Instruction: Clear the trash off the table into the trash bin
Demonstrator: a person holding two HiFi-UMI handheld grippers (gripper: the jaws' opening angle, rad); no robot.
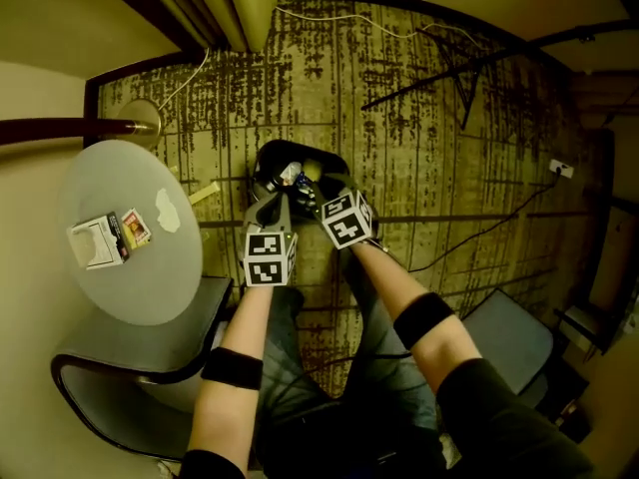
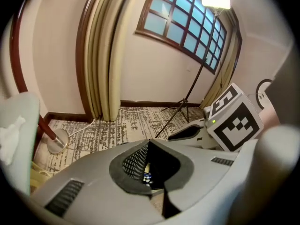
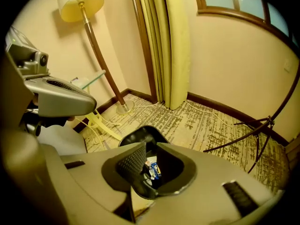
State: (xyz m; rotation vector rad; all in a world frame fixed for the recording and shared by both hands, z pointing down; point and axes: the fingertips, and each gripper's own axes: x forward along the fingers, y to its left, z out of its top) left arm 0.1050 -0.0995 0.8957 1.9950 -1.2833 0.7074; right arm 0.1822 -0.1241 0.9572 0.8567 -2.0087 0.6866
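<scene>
Poised over the trash bin (image 1: pixel 268 153) on the carpet, left gripper (image 2: pixel 153 188) clenched empty, right gripper (image 3: pixel 146 194) slightly parted and empty, with box (image 1: pixel 97 240), packet (image 1: pixel 135 228) and tissue (image 1: pixel 168 211) lying on the round table (image 1: pixel 130 292).

A patterned olive-and-black carpet (image 1: pixel 429 138) fills the middle of the head view. At top centre hang yellow-green curtains (image 1: pixel 235 3), with a thin white cable (image 1: pixel 349 20) trailing over the carpet beside them. A floor lamp's round base (image 1: pixel 141 120) sits at the upper left, and its pale shade (image 3: pixel 79 3) shows at the top left of the right gripper view. A black tripod (image 1: pixel 469 73) stands at the upper right. A white plug (image 1: pixel 561 168) lies at the right edge, and a dark cord (image 1: pixel 489 230) runs from near it. A grey-seated chair (image 1: pixel 130 362) occupies the lower left. A multi-pane window (image 2: pixel 187 22) crosses the top of the left gripper view.
</scene>
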